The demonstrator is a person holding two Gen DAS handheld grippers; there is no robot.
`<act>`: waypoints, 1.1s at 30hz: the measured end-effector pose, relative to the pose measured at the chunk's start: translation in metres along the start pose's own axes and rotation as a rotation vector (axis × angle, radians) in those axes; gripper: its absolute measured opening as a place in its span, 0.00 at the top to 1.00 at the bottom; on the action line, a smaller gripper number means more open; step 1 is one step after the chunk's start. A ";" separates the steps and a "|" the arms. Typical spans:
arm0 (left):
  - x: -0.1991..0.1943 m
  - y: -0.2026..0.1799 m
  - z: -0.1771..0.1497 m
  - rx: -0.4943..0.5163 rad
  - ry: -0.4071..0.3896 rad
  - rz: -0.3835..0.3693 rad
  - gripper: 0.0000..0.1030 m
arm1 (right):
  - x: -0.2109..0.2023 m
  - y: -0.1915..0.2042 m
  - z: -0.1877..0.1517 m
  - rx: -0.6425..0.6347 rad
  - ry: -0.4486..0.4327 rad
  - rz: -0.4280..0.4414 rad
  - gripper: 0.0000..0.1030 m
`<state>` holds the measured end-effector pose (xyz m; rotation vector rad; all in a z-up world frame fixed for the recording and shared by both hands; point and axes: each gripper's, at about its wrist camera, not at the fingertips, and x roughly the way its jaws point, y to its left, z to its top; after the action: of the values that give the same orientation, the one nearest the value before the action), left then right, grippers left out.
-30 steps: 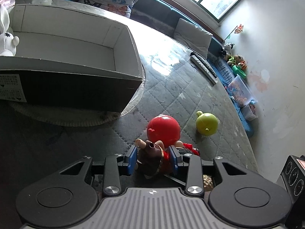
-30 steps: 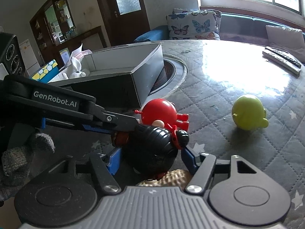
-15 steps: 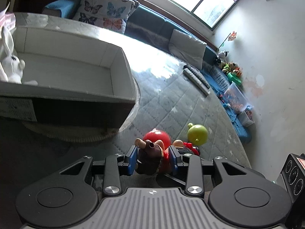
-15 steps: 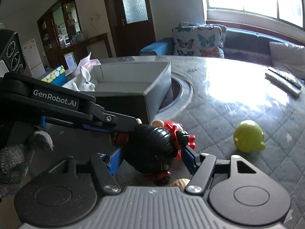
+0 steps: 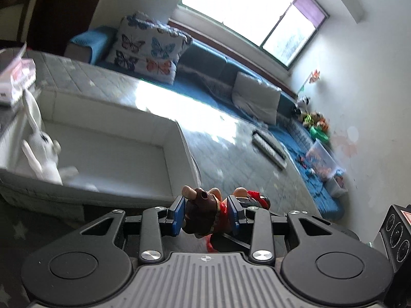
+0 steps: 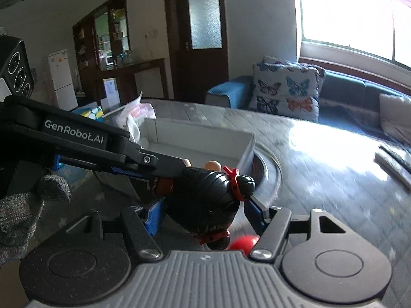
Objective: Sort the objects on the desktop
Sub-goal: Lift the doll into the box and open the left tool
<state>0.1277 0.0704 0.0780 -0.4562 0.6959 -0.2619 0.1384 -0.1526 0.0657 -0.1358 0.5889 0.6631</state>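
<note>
Your left gripper [image 5: 206,214] pinches the brown-headed figure [image 5: 201,211], held off the table just short of the white box [image 5: 110,154]; your right gripper [image 6: 203,209] clamps the black-haired doll [image 6: 205,202] beside it; a white rabbit [image 5: 42,154] lies inside the box.

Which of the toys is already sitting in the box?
The white rabbit, lying at the left end inside the white box. The brown doll is clamped in the left gripper, the black-haired doll in the right gripper.
</note>
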 end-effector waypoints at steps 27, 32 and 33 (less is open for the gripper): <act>0.089 0.134 0.075 -0.251 0.088 0.172 0.67 | 0.186 -0.001 0.071 -0.008 0.211 0.112 0.41; 0.099 0.143 0.077 -0.280 0.096 0.167 0.67 | 0.201 -0.004 0.067 0.010 0.242 0.109 0.40; 0.099 0.144 0.077 -0.284 0.096 0.166 0.67 | 0.202 -0.004 0.067 0.008 0.244 0.108 0.40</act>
<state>0.2637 0.1827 0.0050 -0.6555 0.8649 -0.0279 0.3000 -0.0262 0.0094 -0.1802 0.8377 0.7543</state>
